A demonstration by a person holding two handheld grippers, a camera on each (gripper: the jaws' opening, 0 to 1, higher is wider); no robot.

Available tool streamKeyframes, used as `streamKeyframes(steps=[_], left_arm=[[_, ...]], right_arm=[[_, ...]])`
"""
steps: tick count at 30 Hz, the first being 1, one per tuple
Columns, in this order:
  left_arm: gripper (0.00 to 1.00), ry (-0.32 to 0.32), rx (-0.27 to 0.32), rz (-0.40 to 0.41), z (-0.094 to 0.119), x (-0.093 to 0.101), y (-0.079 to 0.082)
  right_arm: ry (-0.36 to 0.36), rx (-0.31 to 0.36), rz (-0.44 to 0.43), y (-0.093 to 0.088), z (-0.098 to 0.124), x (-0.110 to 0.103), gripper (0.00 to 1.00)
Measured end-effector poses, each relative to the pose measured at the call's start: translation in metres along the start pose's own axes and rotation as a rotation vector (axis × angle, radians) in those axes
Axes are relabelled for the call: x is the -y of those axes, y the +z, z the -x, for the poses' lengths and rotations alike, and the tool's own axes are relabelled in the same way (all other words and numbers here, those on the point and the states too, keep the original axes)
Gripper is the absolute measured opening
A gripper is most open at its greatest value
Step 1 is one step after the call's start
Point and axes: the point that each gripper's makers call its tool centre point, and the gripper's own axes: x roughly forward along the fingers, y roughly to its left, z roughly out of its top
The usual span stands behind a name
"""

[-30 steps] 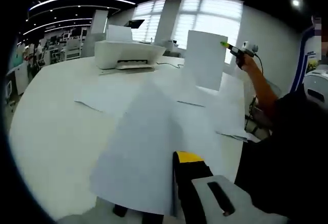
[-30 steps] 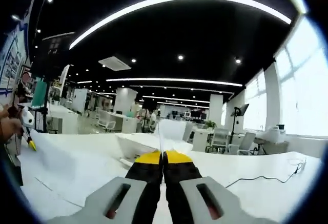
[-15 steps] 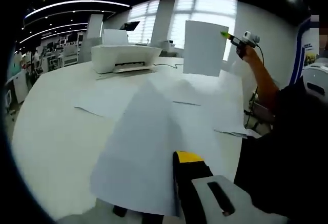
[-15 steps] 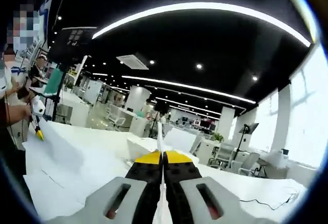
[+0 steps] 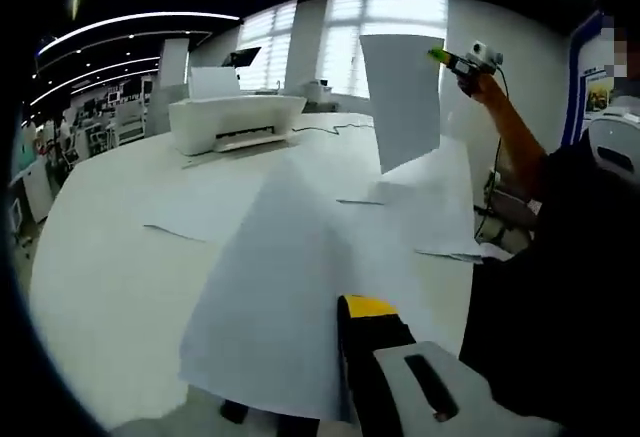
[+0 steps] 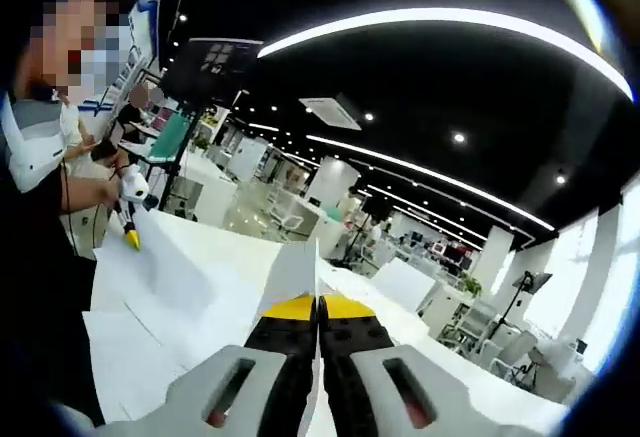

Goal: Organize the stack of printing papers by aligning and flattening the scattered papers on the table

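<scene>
White printing sheets [image 5: 420, 207] lay scattered across the table [image 5: 100, 257]. Right gripper [image 6: 318, 304], jaws clamped on a lifted sheet [image 5: 402, 97], held it aloft; left gripper [image 5: 345, 307] pinched another sheet [image 5: 290, 297], probably for stacking.

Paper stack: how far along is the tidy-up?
Early. Nothing looks stacked: loose white sheets lie spread over the white table near the white printer. In hand: the right gripper is shut on one white sheet held up in the air; the left gripper pinches another large white sheet. Gathering, aligning and flattening remain.
</scene>
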Motion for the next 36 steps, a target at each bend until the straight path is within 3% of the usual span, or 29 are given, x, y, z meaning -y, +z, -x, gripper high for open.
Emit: streamKeyframes(steps=[10, 22, 36], left_arm=[[0.07, -0.003, 0.007, -0.018, 0.0, 0.002, 0.003], [0.07, 0.001, 0.02, -0.045, 0.001, 0.001, 0.007], [0.07, 0.011, 0.023, -0.065, 0.0, 0.0, 0.008]], right_arm=[[0.104, -0.039, 0.048, 0.006, -0.01, -0.015, 0.0], [0.284, -0.114, 0.167, 0.004, -0.05, -0.049, 0.0], [0.414, -0.108, 0.253, 0.011, -0.079, -0.082, 0.0]])
